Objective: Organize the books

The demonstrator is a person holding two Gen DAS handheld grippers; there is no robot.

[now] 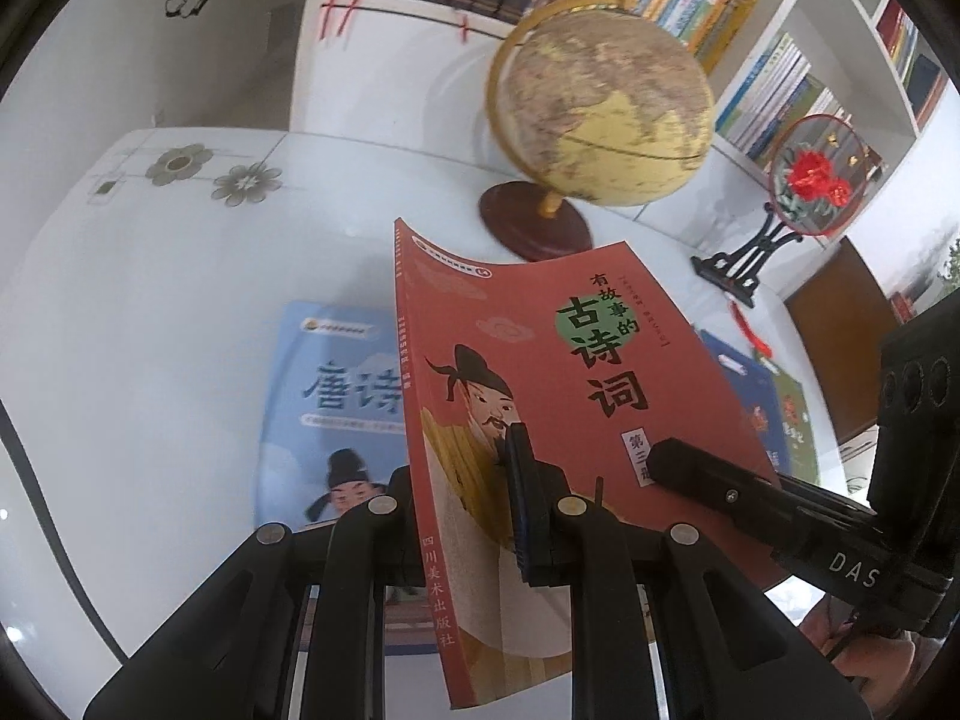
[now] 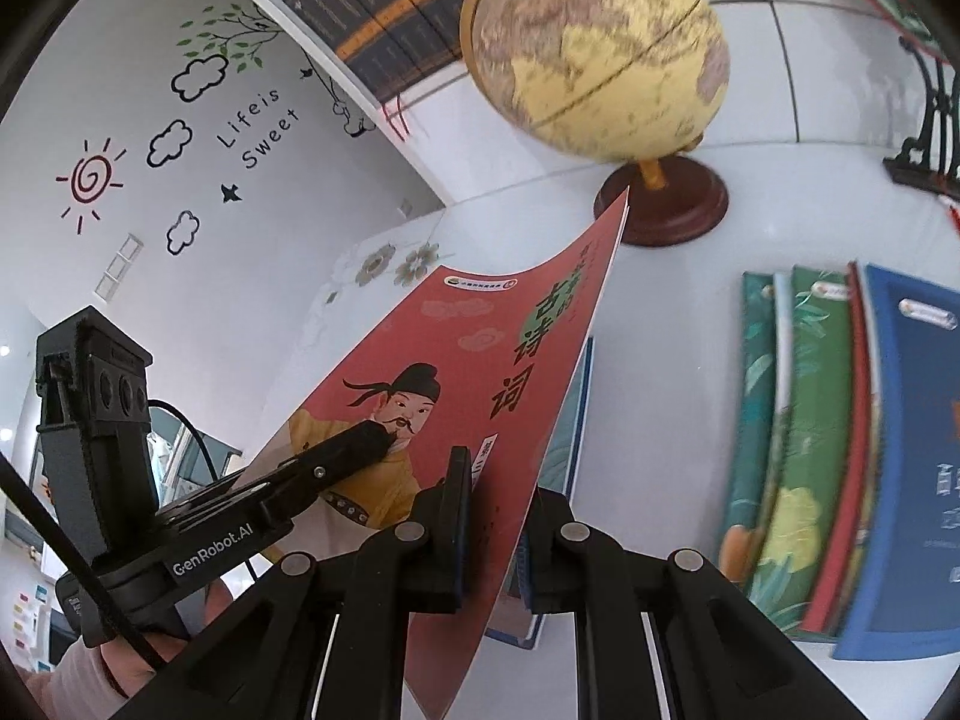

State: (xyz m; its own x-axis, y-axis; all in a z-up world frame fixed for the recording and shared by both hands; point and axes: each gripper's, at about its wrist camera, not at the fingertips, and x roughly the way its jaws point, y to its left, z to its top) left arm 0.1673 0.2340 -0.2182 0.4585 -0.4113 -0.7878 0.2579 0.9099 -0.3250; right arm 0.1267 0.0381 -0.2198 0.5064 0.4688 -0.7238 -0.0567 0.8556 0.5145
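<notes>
1. Red softcover book (image 1: 558, 420) with a cartoon poet in a black cap on its cover is carried above the white surface (image 1: 150, 312), pinched by both hand-held grippers at once — the thin volume already bows between the two grips.
2. Left hand-held gripper (image 1: 462, 492) is clamped narrow on the book near the spine edge; the right hand-held gripper (image 2: 495, 516) is clamped narrow on the opposite, page-edge side, its dark finger lying across the cover in the left wrist view.
3. Risk: a floppy paperback held by two narrow pinches could slip or crease if the hands drift apart or twist against each other.
4. Risk: the cream-and-gold desk globe (image 1: 600, 102) on its dark red wooden base stands just beyond the book's far corner — a forward swing could knock it.
5. Risk: the pale blue softcover book (image 1: 330, 414) lies flat on the surface beneath the carried one, and a low pass could drag it out of place.
6. To the right, a fanned row of green, red and blue books (image 2: 840, 450) rests on the surface, near the right hand-held gripper — probably the pile this volume belongs with, though that is a judgement.
</notes>
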